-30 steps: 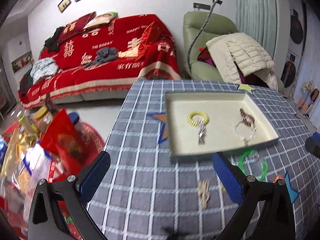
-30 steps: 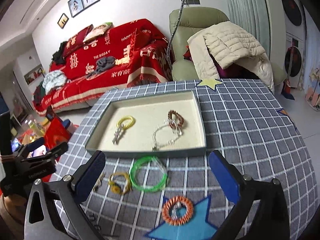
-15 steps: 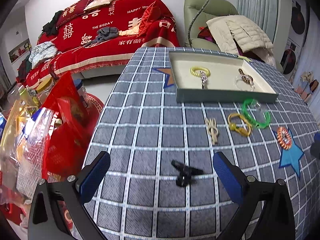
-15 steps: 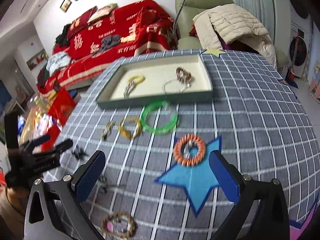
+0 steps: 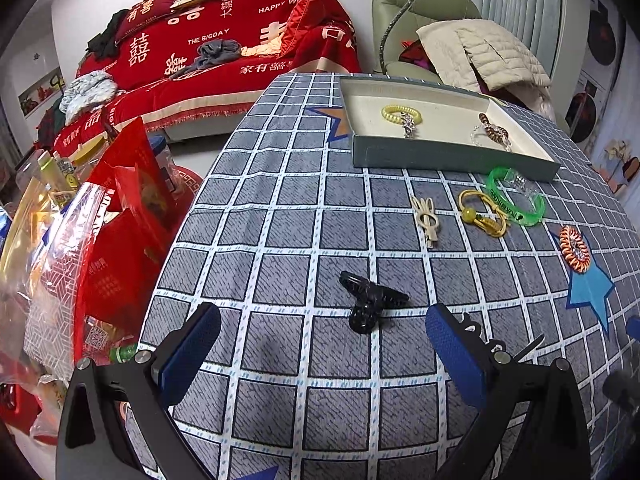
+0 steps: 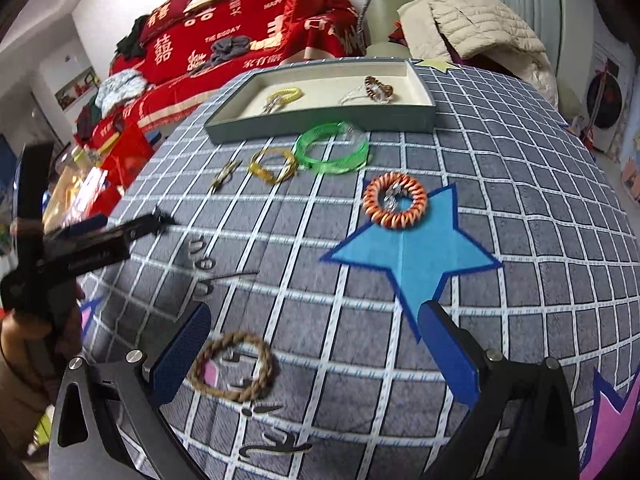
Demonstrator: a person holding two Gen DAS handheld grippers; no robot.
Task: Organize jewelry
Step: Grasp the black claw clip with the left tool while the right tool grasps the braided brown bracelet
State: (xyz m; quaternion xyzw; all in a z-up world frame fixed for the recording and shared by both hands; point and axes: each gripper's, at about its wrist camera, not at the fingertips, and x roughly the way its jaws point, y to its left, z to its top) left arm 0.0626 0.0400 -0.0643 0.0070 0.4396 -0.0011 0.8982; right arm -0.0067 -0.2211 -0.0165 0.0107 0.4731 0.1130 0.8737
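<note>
Jewelry spread over checked surface (image 5: 280, 216), some already in tray (image 5: 448, 152).
L tongs (image 5: 320, 356) apart near black clip (image 5: 370, 300); R tongs (image 6: 316, 354) apart, empty, beside braided bracelet (image 6: 234, 366).

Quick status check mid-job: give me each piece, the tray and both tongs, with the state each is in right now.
Left tongs: open, empty.
Right tongs: open, empty.
Tray: open, holding three pieces.
Yellow coil band: in the tray.
Brown bead bracelet: in the tray.
Clear bracelet: in the tray.
Green bangle: on the cloth.
Yellow cord bracelet: on the cloth.
Orange coil band: on the blue star.
Black claw clip: on the cloth.
Braided brown bracelet: on the cloth.
</note>
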